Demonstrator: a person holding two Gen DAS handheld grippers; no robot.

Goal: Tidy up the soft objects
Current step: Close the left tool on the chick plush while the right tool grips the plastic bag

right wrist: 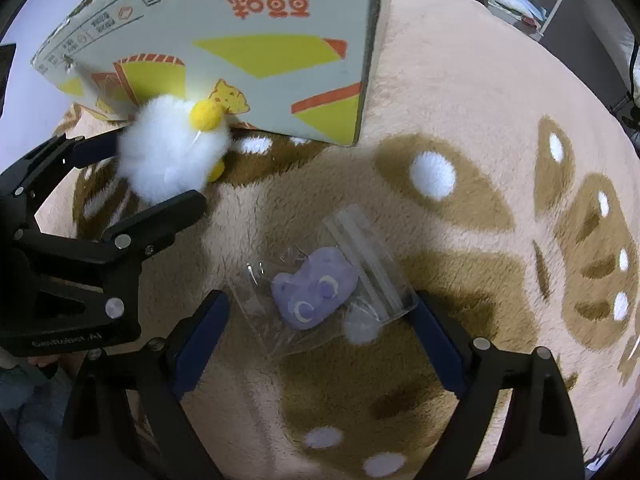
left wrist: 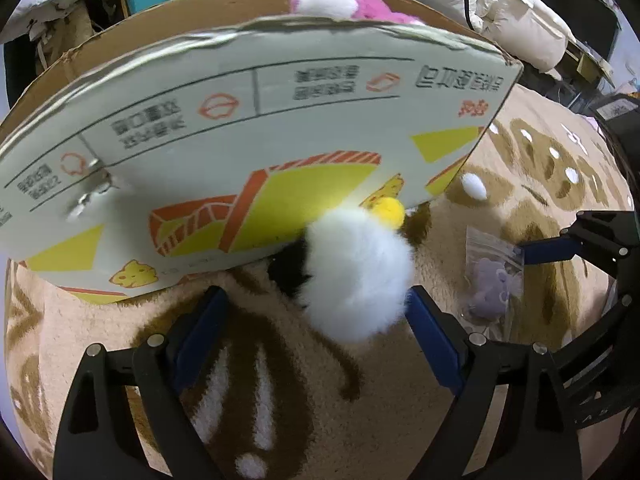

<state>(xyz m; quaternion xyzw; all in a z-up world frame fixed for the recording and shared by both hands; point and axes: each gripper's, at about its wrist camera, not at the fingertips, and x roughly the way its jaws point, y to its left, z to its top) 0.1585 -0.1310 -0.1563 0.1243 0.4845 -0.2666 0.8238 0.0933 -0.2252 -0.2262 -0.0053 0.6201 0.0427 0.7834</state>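
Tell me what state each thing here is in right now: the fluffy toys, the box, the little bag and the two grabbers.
White fluffy toy: on the rug, against the box, between the open left fingers.
Cardboard box: upright, top open.
Pink plush: inside the box, poking above the rim.
Clear bag: flat on the rug, purple plush inside.
Left gripper: open, not clamped.
Right gripper: open, straddling the bag.
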